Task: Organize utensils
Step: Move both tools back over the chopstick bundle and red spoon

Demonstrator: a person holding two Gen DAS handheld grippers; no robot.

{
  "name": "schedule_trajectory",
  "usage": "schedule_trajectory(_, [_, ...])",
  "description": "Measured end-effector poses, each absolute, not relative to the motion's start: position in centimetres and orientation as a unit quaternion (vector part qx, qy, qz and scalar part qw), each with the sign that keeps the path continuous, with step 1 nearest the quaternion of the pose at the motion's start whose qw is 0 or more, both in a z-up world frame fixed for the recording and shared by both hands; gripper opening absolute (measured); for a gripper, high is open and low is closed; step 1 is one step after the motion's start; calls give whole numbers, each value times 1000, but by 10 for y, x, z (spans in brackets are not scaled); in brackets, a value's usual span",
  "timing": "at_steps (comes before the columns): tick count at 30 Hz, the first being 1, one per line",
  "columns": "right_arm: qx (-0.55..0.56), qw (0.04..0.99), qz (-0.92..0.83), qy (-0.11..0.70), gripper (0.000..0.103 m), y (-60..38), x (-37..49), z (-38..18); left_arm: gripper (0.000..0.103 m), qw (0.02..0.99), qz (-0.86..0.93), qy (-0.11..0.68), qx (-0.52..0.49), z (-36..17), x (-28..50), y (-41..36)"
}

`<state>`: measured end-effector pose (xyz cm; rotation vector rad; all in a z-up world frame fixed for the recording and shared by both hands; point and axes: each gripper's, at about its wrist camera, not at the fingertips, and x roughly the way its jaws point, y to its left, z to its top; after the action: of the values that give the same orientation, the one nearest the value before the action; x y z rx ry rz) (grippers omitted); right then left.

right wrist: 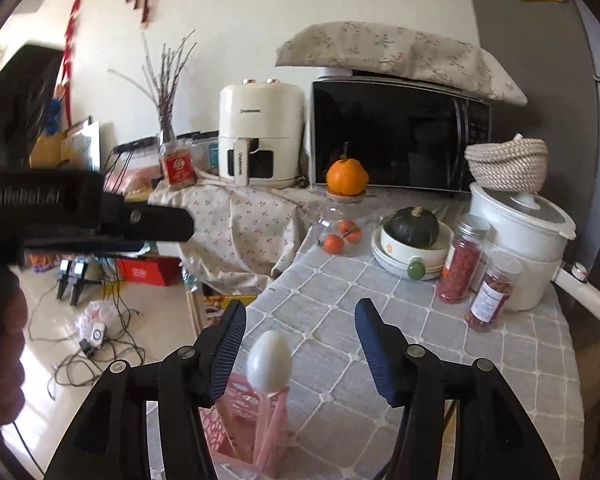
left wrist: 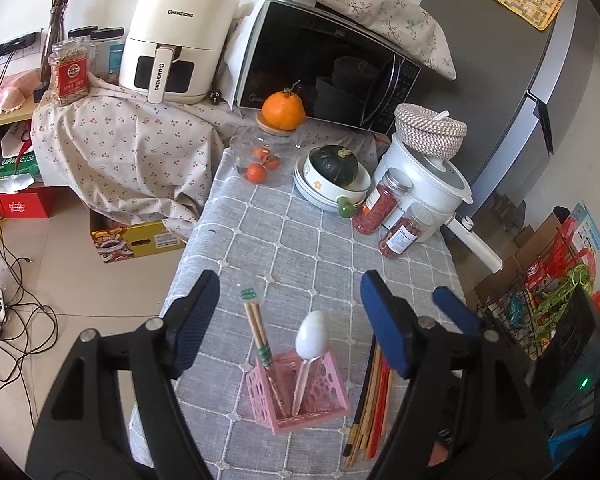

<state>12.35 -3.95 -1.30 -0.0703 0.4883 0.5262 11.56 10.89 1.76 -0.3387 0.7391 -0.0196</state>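
Note:
A pink perforated holder [left wrist: 320,396] stands on the grey checked tablecloth [left wrist: 300,248] near the front edge. In it lean a pair of wrapped wooden chopsticks [left wrist: 258,330] and a white spoon [left wrist: 310,334], bowl up. My left gripper [left wrist: 290,280] is open above the holder, touching nothing. Several loose chopsticks [left wrist: 374,396] lie to the holder's right, partly hidden by the right finger. In the right wrist view my right gripper [right wrist: 300,304] is open, and the spoon [right wrist: 269,360] rises from the holder [right wrist: 236,420] between its fingers, clear of both pads.
Further back stand a glass jar of oranges [left wrist: 266,160], stacked bowls with a green squash [left wrist: 332,184], two spice jars [left wrist: 380,204], a white rice cooker [left wrist: 428,188], a microwave [left wrist: 324,68] and an air fryer [left wrist: 176,44]. The table's left edge drops to a cable-strewn floor [left wrist: 40,280].

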Motion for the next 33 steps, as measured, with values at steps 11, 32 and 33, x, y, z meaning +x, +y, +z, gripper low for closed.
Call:
schedule_trajectory(11, [59,935,145,319,80,-168,136,14,74,908,-64,406,-76,2,117,2])
schedule_trajectory(32, [178,816,48,548,80,-265,145,-65,70,813,-65,579,-1,-111,151,-90])
schedule_trajectory(33, [184,814,48,549,78,-267,145,-65,59,806,-65,588,-4,-117,153,-91])
